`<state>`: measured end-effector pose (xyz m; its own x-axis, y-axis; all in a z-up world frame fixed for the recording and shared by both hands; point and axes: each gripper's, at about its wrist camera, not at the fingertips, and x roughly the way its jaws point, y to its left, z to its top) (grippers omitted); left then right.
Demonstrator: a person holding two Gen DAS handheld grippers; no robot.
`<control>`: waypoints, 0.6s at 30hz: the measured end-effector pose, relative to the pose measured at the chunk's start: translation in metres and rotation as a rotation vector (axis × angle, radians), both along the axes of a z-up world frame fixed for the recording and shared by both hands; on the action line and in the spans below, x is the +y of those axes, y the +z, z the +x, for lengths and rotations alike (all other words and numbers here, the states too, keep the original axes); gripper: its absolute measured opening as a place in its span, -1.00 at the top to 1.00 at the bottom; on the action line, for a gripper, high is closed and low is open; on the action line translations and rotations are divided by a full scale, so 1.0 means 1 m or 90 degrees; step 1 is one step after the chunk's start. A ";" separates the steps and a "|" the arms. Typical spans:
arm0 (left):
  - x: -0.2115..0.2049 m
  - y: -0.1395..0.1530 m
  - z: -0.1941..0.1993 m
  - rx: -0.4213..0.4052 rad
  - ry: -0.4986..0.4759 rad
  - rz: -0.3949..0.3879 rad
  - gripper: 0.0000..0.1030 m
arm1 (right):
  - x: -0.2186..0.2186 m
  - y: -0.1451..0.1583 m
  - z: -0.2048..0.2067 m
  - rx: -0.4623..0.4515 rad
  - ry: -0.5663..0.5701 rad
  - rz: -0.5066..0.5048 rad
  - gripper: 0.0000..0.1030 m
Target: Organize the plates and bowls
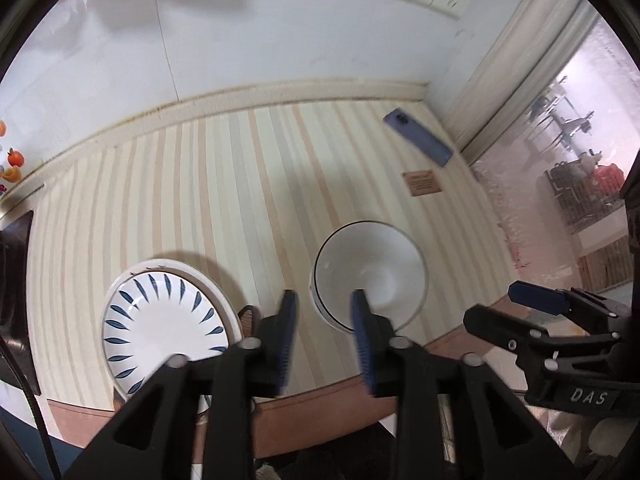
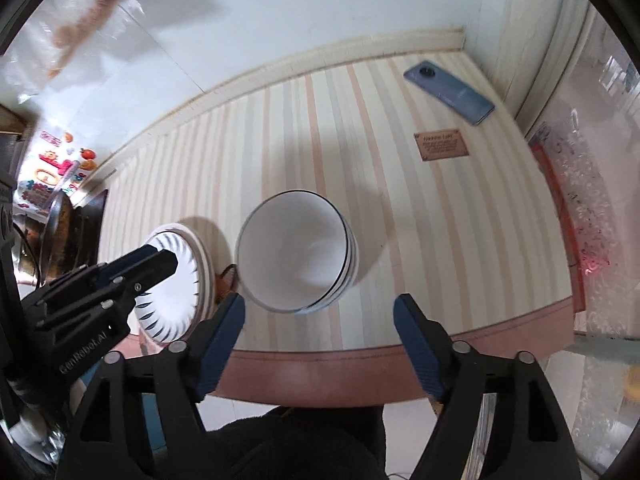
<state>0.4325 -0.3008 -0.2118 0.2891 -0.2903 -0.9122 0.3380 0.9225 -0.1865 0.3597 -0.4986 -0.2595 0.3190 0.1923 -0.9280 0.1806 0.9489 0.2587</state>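
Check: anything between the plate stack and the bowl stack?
Mostly bare striped cloth between plates and bowls; right wrist view shows a small dark looped object near the plates' edge.

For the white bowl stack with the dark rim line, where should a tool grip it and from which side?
Probably the near rim of the top bowl, reached from the table's front edge, one finger inside and one outside. The bowls sit upright and nested, so the thin wall is exposed; the open right tool already faces it.

Left gripper (image 1: pixel 324 300), lower centre of its wrist view, jaws narrowly parted and empty. Right gripper (image 2: pixel 319 312), lower centre of its own view, jaws spread wide and empty.
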 end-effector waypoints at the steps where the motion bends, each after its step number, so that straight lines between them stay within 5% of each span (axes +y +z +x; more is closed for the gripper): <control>1: 0.001 0.007 -0.003 -0.008 -0.003 -0.006 -0.05 | 0.002 0.008 -0.007 -0.006 0.000 -0.001 -0.65; 2: 0.004 0.016 -0.007 -0.019 -0.005 -0.013 -0.33 | 0.003 0.014 -0.012 -0.012 -0.003 -0.003 -0.66; 6: 0.009 0.039 -0.019 -0.041 -0.014 -0.029 -0.41 | 0.010 0.043 -0.036 -0.044 -0.009 -0.025 -0.73; 9: 0.010 0.055 -0.029 -0.060 -0.022 -0.039 -0.81 | 0.012 0.061 -0.051 -0.065 -0.015 -0.030 -0.77; 18: 0.015 0.074 -0.044 -0.082 -0.021 -0.056 -0.86 | 0.012 0.103 -0.086 -0.113 -0.043 -0.038 -0.81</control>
<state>0.3883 -0.2860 -0.1373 0.3914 -0.3781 -0.8390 0.3936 0.8929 -0.2188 0.2736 -0.4862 -0.1567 0.4893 0.1118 -0.8649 0.2003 0.9508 0.2363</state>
